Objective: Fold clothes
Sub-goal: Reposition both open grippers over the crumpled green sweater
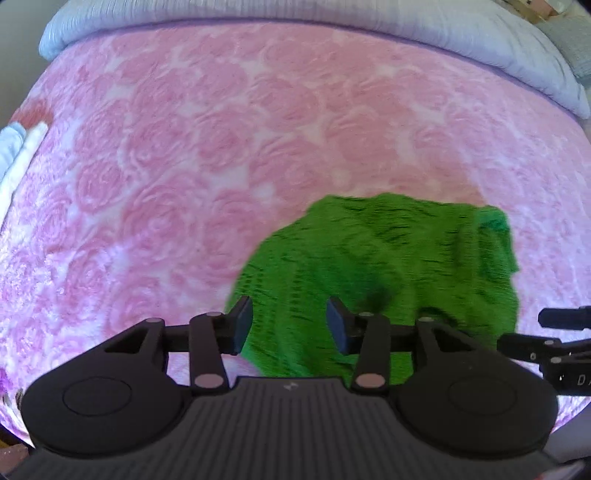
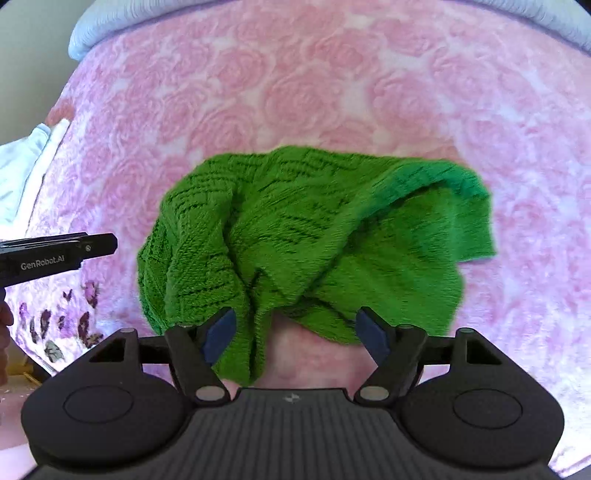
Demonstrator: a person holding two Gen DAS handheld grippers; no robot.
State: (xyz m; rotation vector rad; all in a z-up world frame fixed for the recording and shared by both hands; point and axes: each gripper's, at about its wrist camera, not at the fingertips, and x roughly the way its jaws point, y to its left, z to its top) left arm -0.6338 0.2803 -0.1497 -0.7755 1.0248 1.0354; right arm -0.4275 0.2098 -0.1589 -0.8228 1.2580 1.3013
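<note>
A crumpled green knitted garment (image 1: 388, 266) lies bunched on the pink rose-patterned blanket (image 1: 221, 147). My left gripper (image 1: 290, 326) hangs over its left part, pointing steeply down, jaws partly apart with only the cloth below showing in the gap. In the right wrist view the same garment (image 2: 314, 236) fills the middle, one fold reaching toward the camera. My right gripper (image 2: 295, 336) stands wide open over its near edge; that fold lies by the left finger (image 2: 219, 336), and the pads do not press on it. Each gripper shows at the other view's edge.
The blanket (image 2: 332, 92) covers a bed. A pale blue-grey rolled quilt (image 1: 332, 18) runs along the far edge. White and light blue cloth (image 2: 22, 173) lies at the left edge, near a purple flower print (image 2: 66, 325). A hand shows at the left border.
</note>
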